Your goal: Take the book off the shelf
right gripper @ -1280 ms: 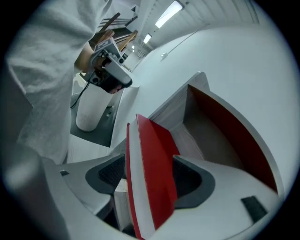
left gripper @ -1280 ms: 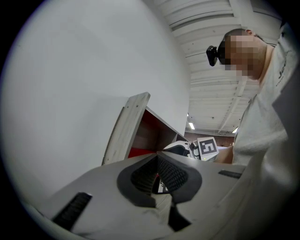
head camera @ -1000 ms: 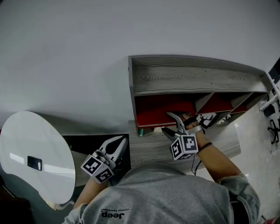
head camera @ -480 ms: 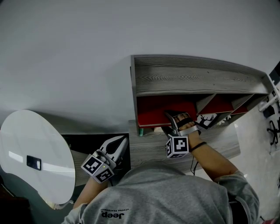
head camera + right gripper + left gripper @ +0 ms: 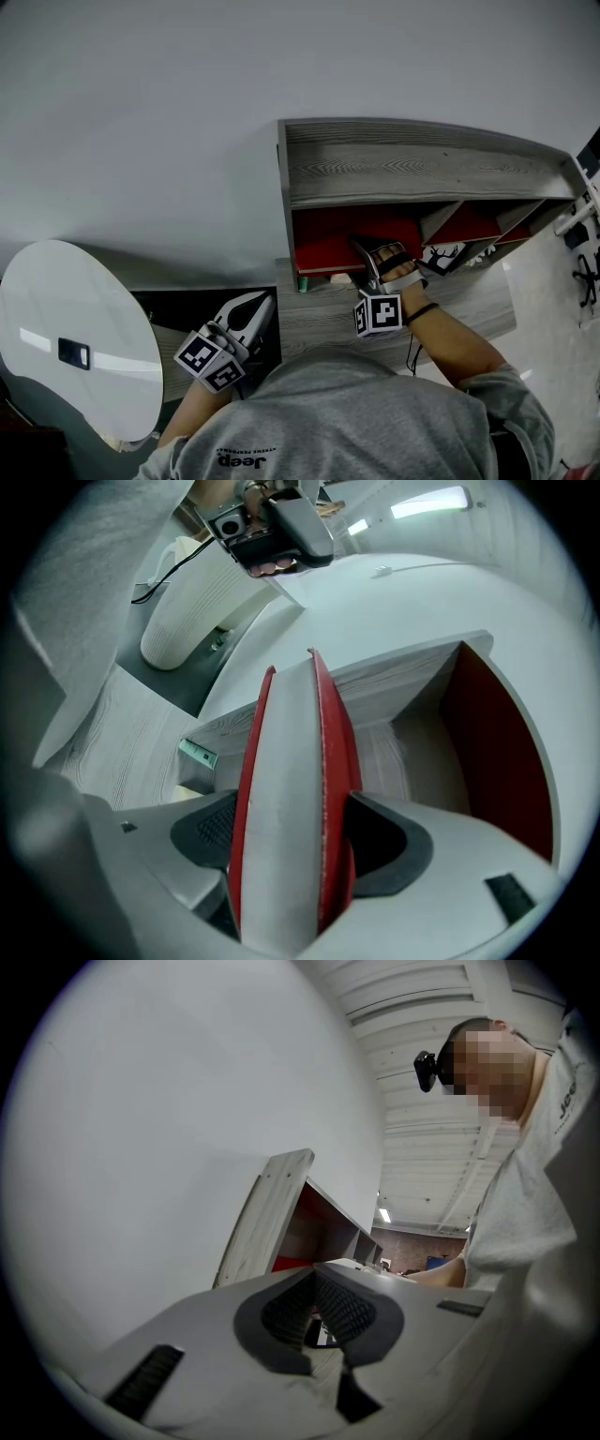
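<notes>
A red book with white page edges stands between my right gripper's jaws, and both pads touch its covers as the jaws close on it. In the head view the right gripper reaches into the left red-backed compartment of the grey wooden shelf, where the book lies at the compartment's mouth. My left gripper hangs low at the left, away from the shelf, with its jaws shut and nothing in them.
A small green item sits at the compartment's left corner. A black-and-white patterned object stands in the neighbouring compartment. A white round tabletop lies at the far left, and a dark panel is beside my left gripper.
My right gripper has moved left and further into the shelf compartment, coming round the red book. The left gripper has stayed put.
</notes>
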`<state>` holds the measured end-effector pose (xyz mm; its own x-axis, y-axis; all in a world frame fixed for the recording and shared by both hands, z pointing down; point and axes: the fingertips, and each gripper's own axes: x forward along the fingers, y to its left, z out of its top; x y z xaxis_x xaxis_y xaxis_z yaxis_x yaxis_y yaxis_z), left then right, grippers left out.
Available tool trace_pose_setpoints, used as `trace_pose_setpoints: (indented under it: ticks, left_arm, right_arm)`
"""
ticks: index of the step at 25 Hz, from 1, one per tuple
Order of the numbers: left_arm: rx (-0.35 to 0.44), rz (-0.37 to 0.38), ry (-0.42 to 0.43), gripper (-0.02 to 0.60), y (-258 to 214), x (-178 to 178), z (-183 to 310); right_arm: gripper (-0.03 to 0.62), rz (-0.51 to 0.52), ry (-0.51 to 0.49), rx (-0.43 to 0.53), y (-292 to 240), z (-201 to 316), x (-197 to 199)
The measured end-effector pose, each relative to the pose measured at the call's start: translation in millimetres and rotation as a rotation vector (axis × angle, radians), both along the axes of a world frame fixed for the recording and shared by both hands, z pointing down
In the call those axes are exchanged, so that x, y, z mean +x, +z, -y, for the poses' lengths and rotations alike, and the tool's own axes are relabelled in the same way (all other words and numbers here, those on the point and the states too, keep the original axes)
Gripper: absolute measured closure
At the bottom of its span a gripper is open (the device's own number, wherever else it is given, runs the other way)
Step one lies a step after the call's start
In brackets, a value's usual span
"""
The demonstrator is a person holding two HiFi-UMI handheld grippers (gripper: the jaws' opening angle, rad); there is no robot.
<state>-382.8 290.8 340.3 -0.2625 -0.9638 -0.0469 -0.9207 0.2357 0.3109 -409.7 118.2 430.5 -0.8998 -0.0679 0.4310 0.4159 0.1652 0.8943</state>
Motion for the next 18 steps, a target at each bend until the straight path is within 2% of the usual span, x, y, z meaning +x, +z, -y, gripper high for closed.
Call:
trace_pose_setpoints:
  ticks: [11,18]
  left_arm:
    - [0.021,0.009,0.041,0.560,-6.2,1.4,-5.6]
    - [0.036,0.018,0.101,0.560,-11.3,8.3,-13.0]
  right_arm:
    - [0.279,-0.026,-0.005,-0.086,-20.0,-8.5,17.4]
    - [0.299,-0.012,0.031,-0.137,-40.7,-18.8,37.5]
